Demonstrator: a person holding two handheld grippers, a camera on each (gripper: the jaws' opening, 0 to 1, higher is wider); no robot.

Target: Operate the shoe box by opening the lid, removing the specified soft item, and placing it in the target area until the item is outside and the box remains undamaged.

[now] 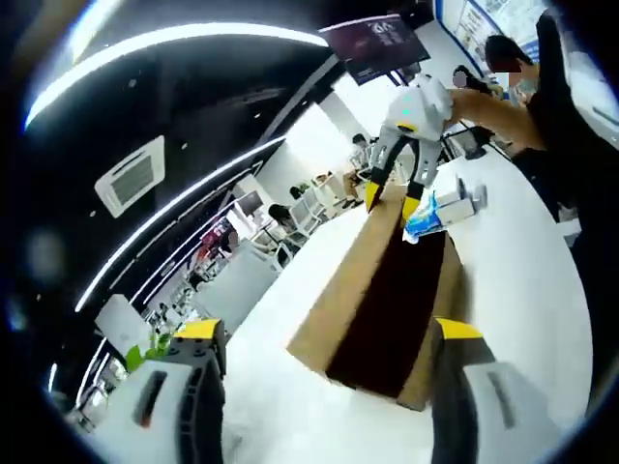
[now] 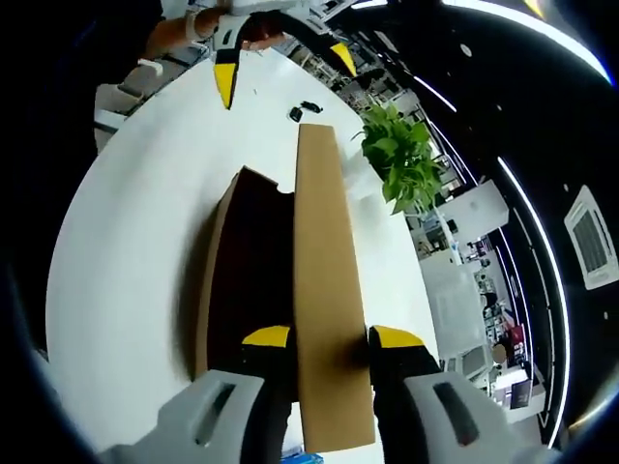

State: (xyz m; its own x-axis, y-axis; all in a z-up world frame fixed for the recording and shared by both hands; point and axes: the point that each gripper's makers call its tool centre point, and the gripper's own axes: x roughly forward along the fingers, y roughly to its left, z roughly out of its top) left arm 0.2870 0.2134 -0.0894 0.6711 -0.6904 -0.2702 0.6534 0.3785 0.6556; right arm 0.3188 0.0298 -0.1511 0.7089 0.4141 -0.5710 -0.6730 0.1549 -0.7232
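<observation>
- So the shoe box (image 1: 387,309) sits on the white worktop (image 1: 522,290), a long brown cardboard thing with a dark inside, and it's already open.
- The lid (image 2: 324,300) is tipped up along one long side of the box; in the right gripper view it reads as a long tan strip running away from the camera, right next to the dark opening.
- The right gripper (image 2: 329,340) has that lid pinched at the near end, with a yellow-tipped jaw on each face of the cardboard, so it's clamped on it.
- From the left gripper view you see the same right gripper (image 1: 395,198) at the far end of the box, coming down from a person's hand (image 1: 484,97), its yellow tips sitting at the raised lid edge.
- The left gripper (image 1: 329,333) hangs off the near end of the box with its jaws spread wide, nothing between them and not touching the cardboard.
- In the right gripper view, the left gripper (image 2: 280,68) shows past the far end of the box, jaws apart.
- There's something blue and white (image 1: 426,217) at the far end of the box, just beside the right gripper's tip. Can't tell what it is, or if it's in the box or on the worktop beyond it.
- A leafy green plant (image 2: 401,159) stands past the lid side of the box.
</observation>
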